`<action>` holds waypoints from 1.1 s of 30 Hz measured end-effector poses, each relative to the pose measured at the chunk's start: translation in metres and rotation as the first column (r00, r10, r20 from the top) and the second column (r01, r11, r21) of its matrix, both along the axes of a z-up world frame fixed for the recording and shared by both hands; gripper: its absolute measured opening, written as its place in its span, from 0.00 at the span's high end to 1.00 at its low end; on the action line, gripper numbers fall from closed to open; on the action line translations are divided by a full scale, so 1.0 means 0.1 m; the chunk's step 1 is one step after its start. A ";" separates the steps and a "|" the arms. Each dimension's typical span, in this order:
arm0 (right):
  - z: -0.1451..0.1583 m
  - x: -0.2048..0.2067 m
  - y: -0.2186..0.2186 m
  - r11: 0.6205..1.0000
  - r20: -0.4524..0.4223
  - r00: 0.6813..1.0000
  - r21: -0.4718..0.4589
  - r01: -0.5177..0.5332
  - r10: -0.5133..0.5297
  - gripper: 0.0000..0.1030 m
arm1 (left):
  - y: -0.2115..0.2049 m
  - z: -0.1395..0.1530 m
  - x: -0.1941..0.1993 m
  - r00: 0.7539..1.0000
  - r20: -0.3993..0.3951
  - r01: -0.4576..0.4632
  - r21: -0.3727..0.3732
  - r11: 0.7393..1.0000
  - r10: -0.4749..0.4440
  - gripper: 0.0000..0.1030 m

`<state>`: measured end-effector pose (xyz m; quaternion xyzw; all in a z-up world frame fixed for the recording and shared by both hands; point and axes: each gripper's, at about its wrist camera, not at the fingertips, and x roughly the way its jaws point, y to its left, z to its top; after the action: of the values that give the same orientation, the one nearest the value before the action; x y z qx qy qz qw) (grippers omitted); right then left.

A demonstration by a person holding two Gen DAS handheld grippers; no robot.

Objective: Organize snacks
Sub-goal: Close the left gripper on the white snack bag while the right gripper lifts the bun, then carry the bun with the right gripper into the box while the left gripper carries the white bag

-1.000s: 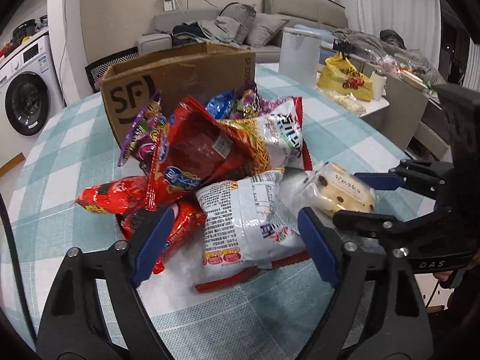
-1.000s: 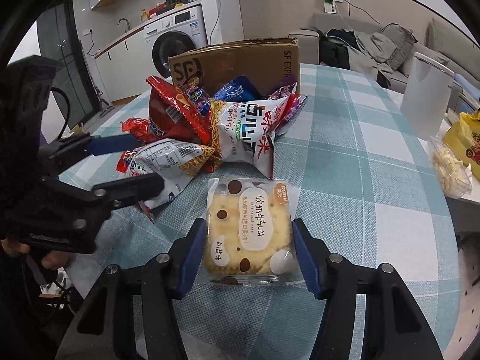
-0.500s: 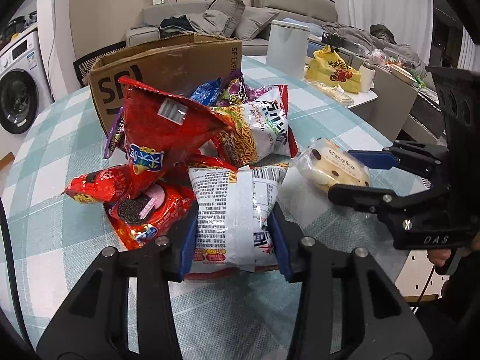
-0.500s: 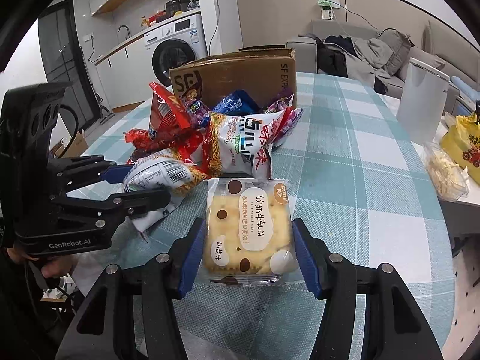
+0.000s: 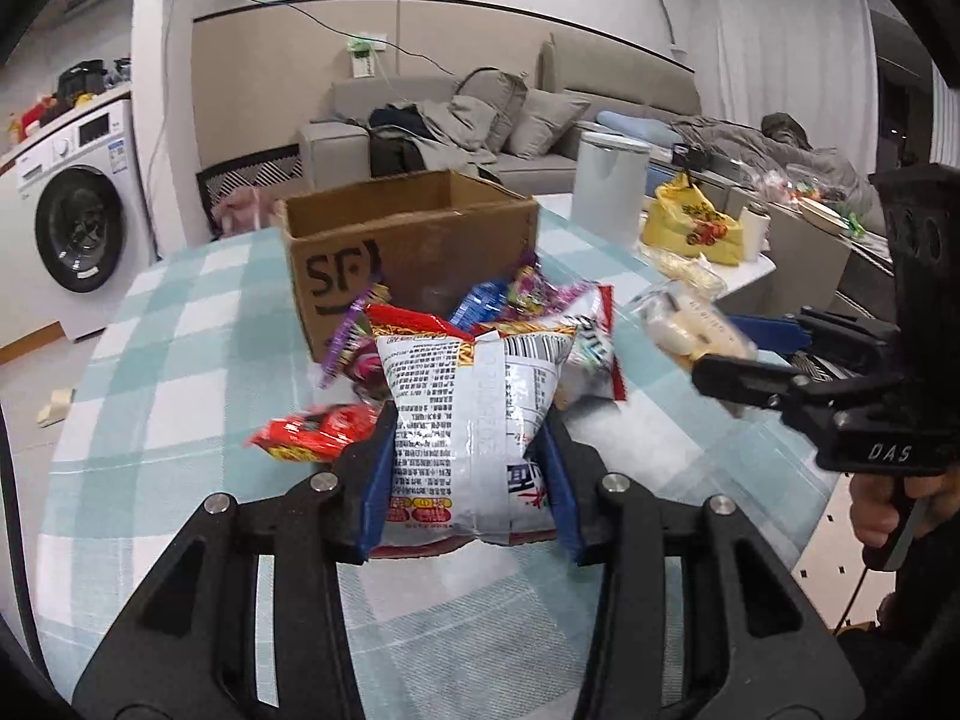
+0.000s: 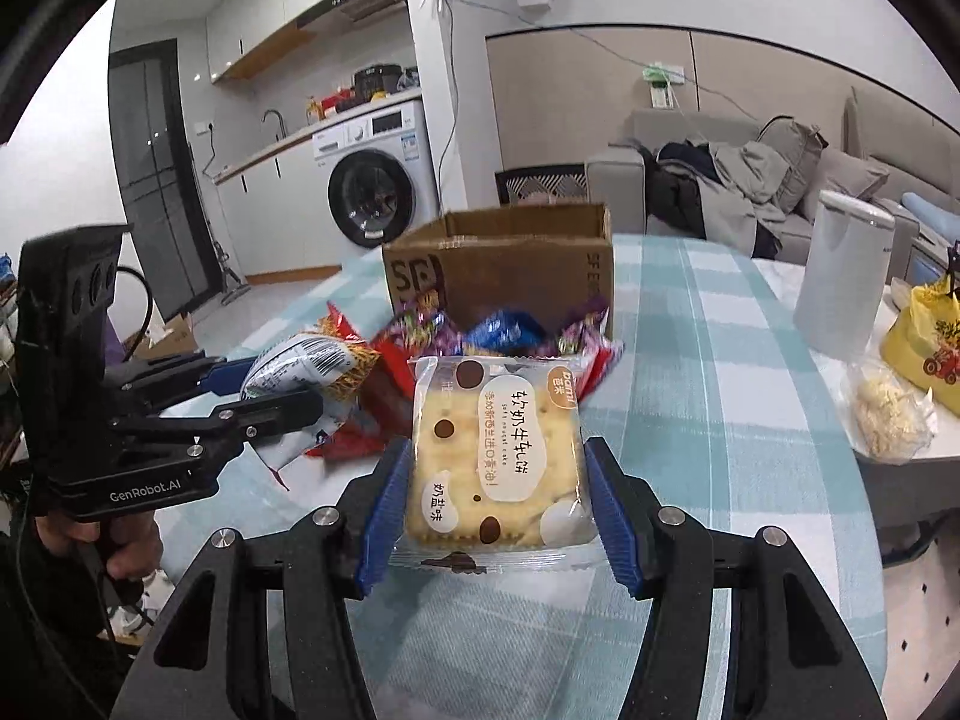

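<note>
Washing machine [image 5: 81, 228] at nine o'clock, grey sofa [image 5: 516, 126] at twelve, white bin [image 5: 611, 186] at one.

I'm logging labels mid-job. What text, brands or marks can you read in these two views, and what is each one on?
"SF" on the cardboard box.
"DAS" on the right gripper body.
"GenRobot.AI" on the left gripper body.
"软奶牛轧饼", "奶盐味", "Soft nougat cake" on the nougat cake packet.
Fine print on the white snack bag: too small to read.
Stickers on the washing machine: unreadable.
</note>
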<state>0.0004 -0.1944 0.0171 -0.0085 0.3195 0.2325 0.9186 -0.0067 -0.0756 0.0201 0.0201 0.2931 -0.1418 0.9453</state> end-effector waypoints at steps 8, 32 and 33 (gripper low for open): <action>0.29 0.15 -0.09 0.998 0.052 0.998 0.050 0.037 -0.040 0.43 | 0.37 0.29 0.12 0.992 0.072 -0.107 -0.013 0.994 0.108 0.60; 0.76 0.90 -0.23 0.989 0.092 0.988 0.093 0.114 -0.122 0.43 | 1.06 0.59 1.00 0.957 0.070 -0.278 -0.059 0.959 0.282 0.60; 0.75 0.94 -0.21 0.990 0.088 0.989 0.094 0.108 -0.117 0.43 | 1.05 0.58 1.05 0.957 0.067 -0.278 -0.059 0.959 0.281 0.60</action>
<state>0.0943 -0.2152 0.0925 0.0395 0.2656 0.1936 0.9436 0.0979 0.0295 0.0779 -0.0395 0.2540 -0.0132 0.9663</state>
